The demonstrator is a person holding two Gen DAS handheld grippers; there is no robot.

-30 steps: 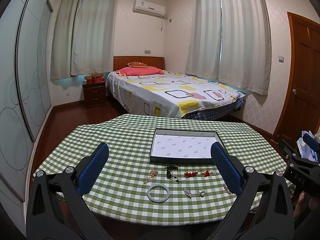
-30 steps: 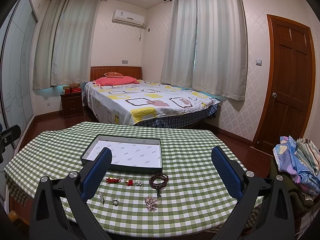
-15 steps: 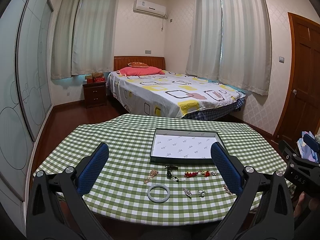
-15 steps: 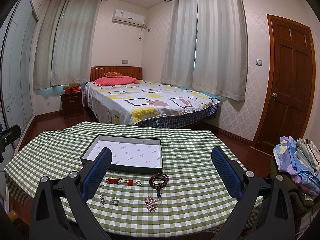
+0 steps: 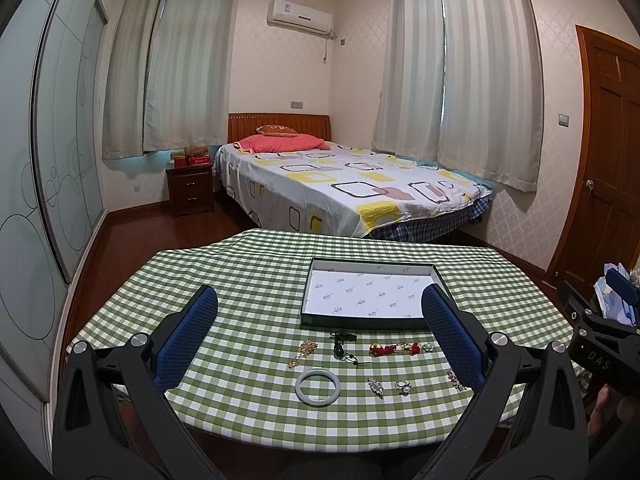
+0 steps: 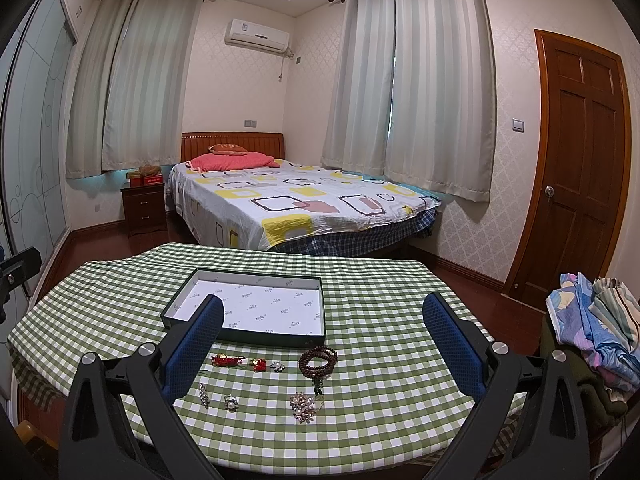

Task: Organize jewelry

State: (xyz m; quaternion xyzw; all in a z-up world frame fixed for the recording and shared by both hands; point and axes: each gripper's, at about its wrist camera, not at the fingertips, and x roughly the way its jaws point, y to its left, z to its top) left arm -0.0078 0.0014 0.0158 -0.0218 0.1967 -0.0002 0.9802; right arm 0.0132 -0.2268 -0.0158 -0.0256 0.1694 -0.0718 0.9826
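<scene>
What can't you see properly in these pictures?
- Pearl cluster: in the left wrist view, partly behind the blue pad.
- Box: in the right wrist view, its near left corner is hidden by a pad.
- Ring: too small to tell its stone.
- Clothes pile: cut off by the right edge.

Both fisheye views sit low at the near edge of the checked table (image 5: 240, 280), looking forward between their own blue-padded fingers toward the bed (image 5: 344, 188) in mid frame. The left wrist view stands further left; the tray (image 5: 372, 320) lies right of centre there, left of centre (image 6: 248, 336) in the right wrist view. Both share the tray, the red charm (image 5: 382, 349) (image 6: 224, 360) and the ring (image 5: 403, 387) (image 6: 231, 402)
</scene>
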